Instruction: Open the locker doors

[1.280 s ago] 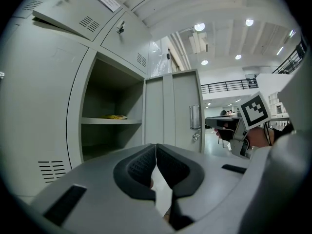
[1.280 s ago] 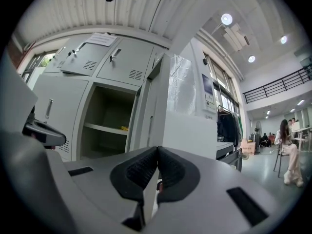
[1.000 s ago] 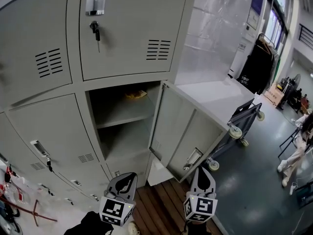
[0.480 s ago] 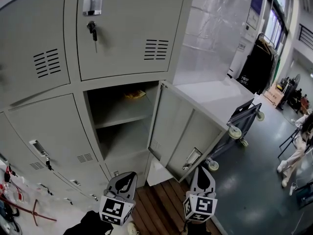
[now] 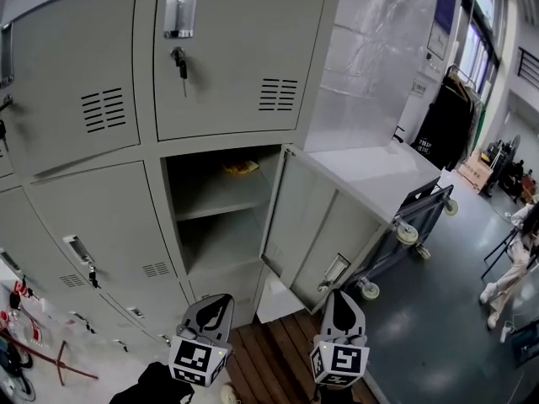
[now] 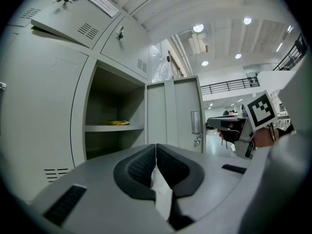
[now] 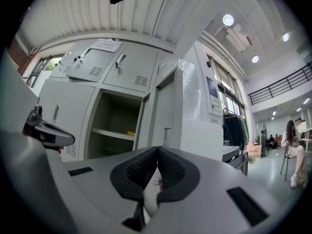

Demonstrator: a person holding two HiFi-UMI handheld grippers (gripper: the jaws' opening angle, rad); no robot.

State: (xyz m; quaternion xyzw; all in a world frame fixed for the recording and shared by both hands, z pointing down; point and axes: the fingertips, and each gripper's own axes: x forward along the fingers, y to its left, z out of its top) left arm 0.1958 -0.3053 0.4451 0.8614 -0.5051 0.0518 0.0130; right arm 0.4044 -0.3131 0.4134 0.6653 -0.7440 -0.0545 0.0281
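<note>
Left hand-held gripper (image 5: 217, 304) and right hand-held gripper (image 5: 341, 300) both pinched shut, empty, near the locker door (image 5: 324, 225) standing open rightward above wooden floorboards (image 5: 274, 352); grey hall floor (image 5: 429, 326) far right.

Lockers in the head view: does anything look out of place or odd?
The middle door stands wide open, and a small yellow thing lies on the shelf inside. The upper-left door seems slightly ajar at its bottom edge. Nothing looks damaged.
</note>
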